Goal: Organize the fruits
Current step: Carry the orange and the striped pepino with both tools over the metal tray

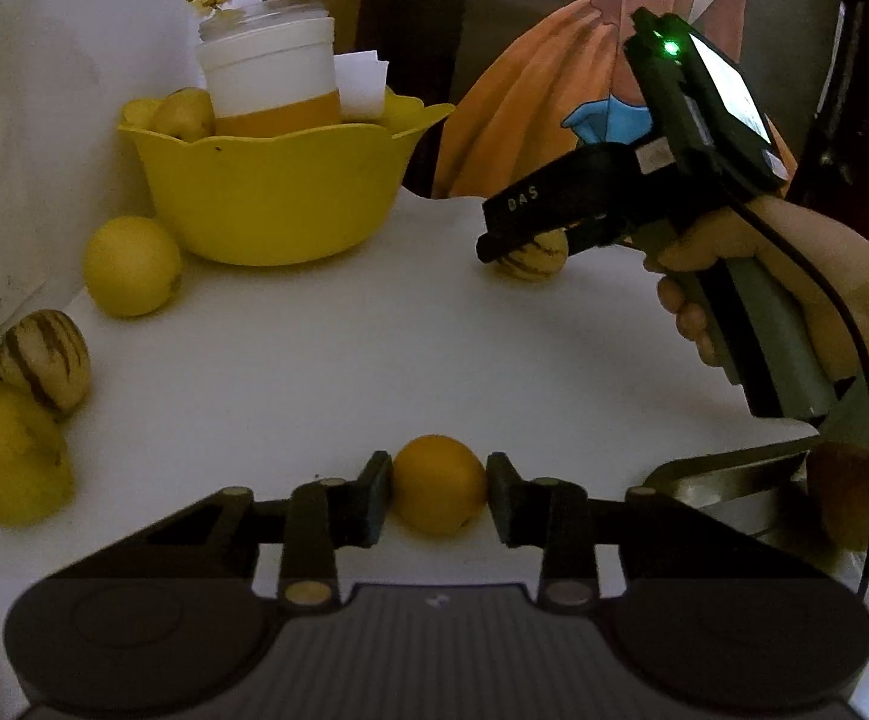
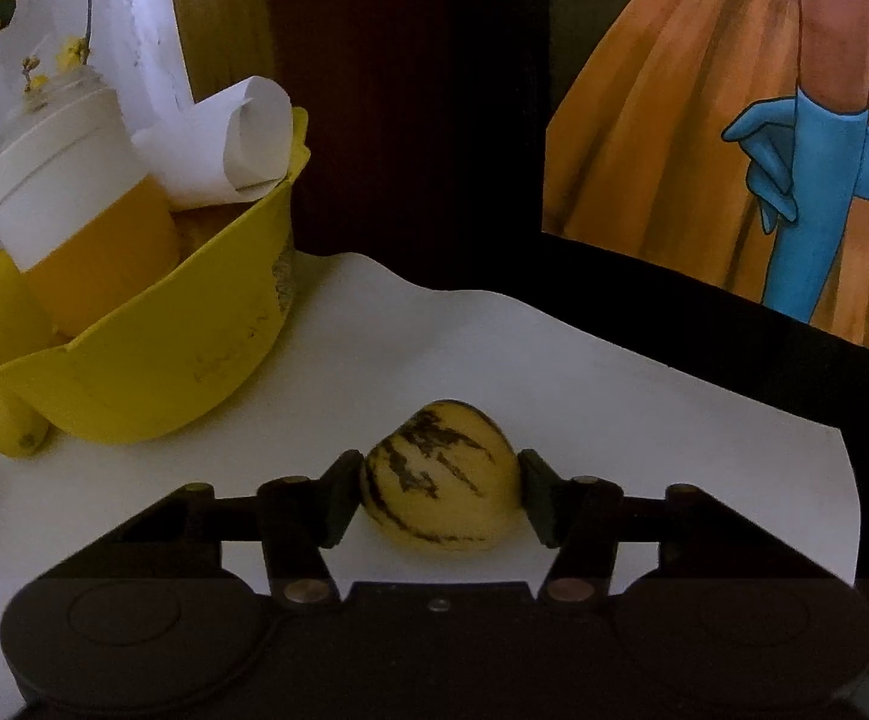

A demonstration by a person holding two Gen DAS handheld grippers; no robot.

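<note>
In the left wrist view, the left gripper [image 1: 439, 495] has its two pads pressed on either side of a small orange fruit [image 1: 438, 483] that sits on the white table [image 1: 326, 360], well on the near side of the yellow bowl [image 1: 272, 192]; the fruit is round, so no long axis matters, and the bowl lies up and to the left of it. Farther off, to the right of the bowl, the right gripper [image 1: 527, 252] straddles a striped fruit [image 1: 532, 257]. In the right wrist view, the right gripper [image 2: 439, 495] clamps that striped fruit [image 2: 440, 474] across its long axis, which runs side to side between the pads, its pointed end toward the left pad. The yellow bowl [image 2: 134, 372] stands up and left, near this hand; judging from both views, each hand must lift and swing leftward to reach it.
</note>
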